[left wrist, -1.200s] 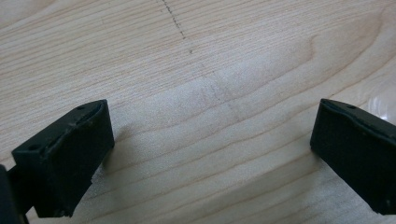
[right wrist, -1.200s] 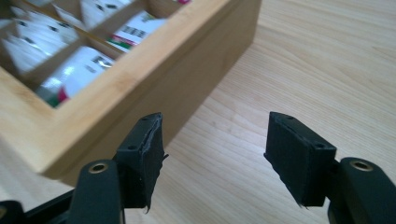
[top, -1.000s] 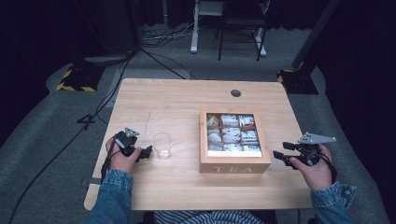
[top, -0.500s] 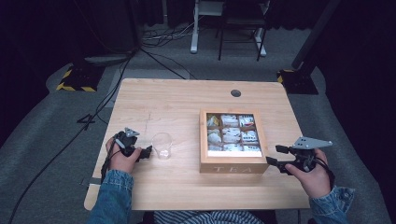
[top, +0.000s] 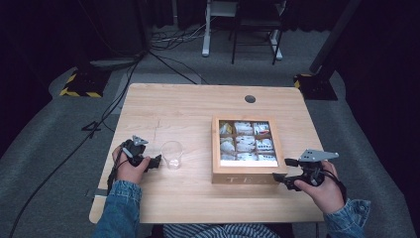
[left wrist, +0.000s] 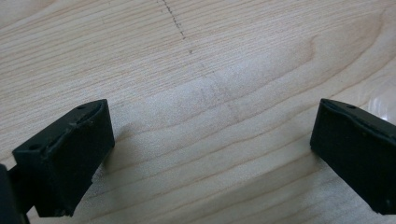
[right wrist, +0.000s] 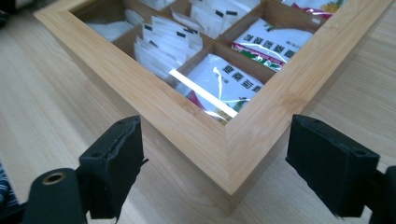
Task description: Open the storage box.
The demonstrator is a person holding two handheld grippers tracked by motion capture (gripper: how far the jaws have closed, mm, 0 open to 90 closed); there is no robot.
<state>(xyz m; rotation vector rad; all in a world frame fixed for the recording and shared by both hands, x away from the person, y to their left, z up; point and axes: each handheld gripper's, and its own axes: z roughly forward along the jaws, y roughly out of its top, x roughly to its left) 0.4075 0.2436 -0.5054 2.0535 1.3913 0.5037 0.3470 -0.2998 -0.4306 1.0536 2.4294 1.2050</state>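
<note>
Two grippers: both mine, one per hand; jaws on each stand spread with nothing pinched

High view, box: wooden tea box sits right of the table's centre, lid off, nine compartments holding paper sachets; my right gripper hovers just off its near right corner, at about 4 o'clock from the box's middle

High view, cup: clear plastic cup stands upright at 9 o'clock from the box, well apart from it; my left gripper rests just beside the cup, not touching as far as I can tell

High view, step: I judge the reach toward the box is in hand; best done by coming over the rim from above, aiming at one sachet's top edge rather than the wood

Left gripper view: my jaws wide apart over bare wood grain; a glint of the cup's base at 3 o'clock

Right gripper view, jaws: they have just been opening; nothing lies between the pads, and the box corner stands ahead of them, dead centre at 12 o'clock

Right gripper view, box look: pale bamboo frame, mitred corner, thick walls; nearest compartment holds a glossy white sachet with dark print, and the compartments further in hold plain white ones stacked on edge

Right gripper view, care: glossy wrappers may slip; I should pinch one only, low enough to grip firmly
</note>
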